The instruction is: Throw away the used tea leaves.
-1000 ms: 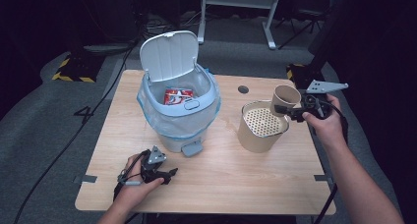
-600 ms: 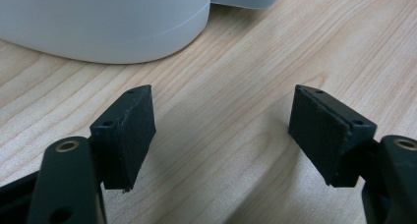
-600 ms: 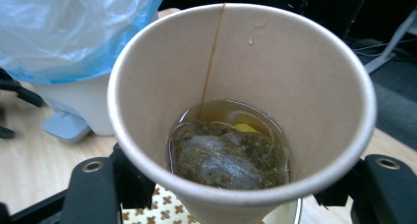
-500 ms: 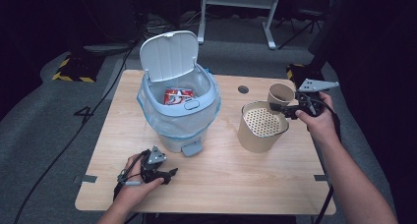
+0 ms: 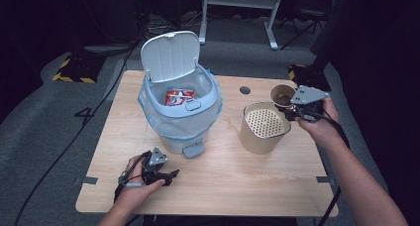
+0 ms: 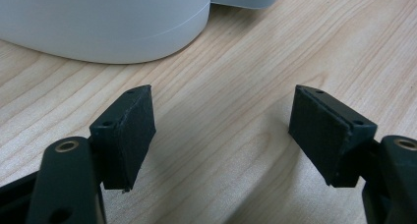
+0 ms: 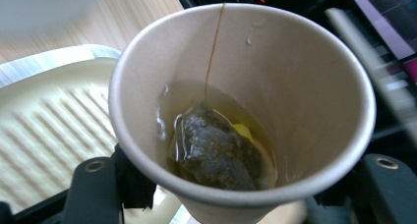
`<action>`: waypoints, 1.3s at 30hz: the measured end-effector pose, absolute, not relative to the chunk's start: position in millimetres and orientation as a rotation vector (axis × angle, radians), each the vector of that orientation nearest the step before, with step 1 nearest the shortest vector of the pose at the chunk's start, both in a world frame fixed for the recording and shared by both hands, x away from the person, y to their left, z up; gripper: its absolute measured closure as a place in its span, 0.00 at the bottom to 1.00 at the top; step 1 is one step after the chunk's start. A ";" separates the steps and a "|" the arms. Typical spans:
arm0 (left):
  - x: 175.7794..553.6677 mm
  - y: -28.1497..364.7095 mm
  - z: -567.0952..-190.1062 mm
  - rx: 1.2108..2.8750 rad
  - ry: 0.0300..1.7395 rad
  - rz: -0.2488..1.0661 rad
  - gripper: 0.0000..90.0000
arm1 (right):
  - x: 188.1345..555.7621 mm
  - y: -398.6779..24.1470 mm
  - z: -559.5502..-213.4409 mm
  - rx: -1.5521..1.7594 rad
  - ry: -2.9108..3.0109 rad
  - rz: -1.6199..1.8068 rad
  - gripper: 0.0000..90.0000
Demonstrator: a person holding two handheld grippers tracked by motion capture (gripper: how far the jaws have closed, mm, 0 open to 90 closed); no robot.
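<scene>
Pale wood-grain counter [image 5: 233, 171] stands on grey carpet in a dark room. The right gripper [image 5: 292, 107] has its fingers clamped on a paper cup [image 5: 281, 93] holding a teabag [image 7: 216, 155], beside the strainer pot [image 5: 264, 127]. The left gripper [image 5: 171, 175] rests on the counter near the bin [image 5: 181, 119], fingers wide, nothing between them

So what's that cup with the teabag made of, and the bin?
The cup looks like paper: matte beige wall, thin rolled rim, held in the right gripper. The bin looks like smooth plastic, pale blue-grey with a slight sheen, with a thin plastic liner bag folded over its rim.
</scene>
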State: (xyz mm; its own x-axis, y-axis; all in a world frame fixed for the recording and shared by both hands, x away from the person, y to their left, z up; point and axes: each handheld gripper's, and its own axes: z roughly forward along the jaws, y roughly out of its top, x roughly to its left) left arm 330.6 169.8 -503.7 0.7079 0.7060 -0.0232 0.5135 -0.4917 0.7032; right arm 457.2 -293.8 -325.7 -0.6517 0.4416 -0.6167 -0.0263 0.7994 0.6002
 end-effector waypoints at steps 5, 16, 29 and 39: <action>330.6 169.8 -503.7 2.204 0.923 0.350 0.29 | 448.2 -280.3 -330.8 0.044 2.077 0.330 0.38; 330.6 169.8 -503.7 2.204 0.923 0.349 0.28 | 441.1 -266.9 -347.5 -0.278 1.803 -0.193 0.38; 330.6 169.8 -503.7 2.204 0.923 0.349 0.28 | 433.4 -259.6 -351.0 -0.585 1.379 -0.626 0.38; 330.6 169.8 -503.7 2.204 0.923 0.349 0.28 | 430.9 -255.7 -348.1 -0.608 1.363 -0.623 0.37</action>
